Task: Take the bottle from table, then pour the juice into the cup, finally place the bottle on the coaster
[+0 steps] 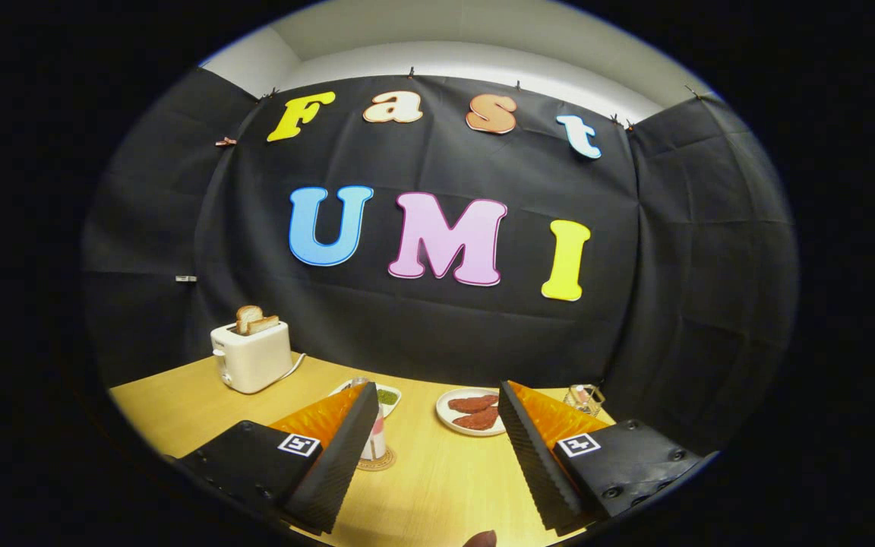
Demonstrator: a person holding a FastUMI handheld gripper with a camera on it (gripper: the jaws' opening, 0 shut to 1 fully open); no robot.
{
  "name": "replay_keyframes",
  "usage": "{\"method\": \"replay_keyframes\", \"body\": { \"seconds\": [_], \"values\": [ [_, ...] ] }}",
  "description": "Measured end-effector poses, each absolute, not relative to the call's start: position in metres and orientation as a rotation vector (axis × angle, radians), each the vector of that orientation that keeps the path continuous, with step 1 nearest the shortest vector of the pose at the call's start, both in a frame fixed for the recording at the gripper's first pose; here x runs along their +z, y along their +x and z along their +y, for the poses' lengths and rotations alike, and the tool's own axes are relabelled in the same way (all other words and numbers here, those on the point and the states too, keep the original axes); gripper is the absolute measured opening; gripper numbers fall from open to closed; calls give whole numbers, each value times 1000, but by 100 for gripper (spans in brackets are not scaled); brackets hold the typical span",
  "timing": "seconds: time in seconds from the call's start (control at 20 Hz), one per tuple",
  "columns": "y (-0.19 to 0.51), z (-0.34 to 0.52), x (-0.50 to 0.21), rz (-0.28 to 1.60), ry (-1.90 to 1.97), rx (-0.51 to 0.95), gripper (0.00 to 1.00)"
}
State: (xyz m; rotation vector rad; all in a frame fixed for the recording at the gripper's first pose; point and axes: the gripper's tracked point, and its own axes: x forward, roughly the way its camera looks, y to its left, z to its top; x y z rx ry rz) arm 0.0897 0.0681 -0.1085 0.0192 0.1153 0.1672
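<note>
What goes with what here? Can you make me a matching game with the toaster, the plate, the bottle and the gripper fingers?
Things:
1. toaster
2. plate
3. bottle
4. gripper

Descriptions:
A. holds reddish pieces of food, beyond the fingers
B. spread wide apart, holding nothing
C. white, with toast sticking out of its top
D. stands on a round coaster, partly hidden behind one finger

Pairs: 1-C, 2-A, 3-D, 4-B
</note>
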Motion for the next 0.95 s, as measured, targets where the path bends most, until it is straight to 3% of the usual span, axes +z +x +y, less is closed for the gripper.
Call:
{"method": "replay_keyframes", "body": {
  "seconds": [0.65, 0.95],
  "values": [
    [46, 17, -48, 31, -16, 74, 97],
    [22, 1, -37, -26, -46, 110, 97]
  ]
}}
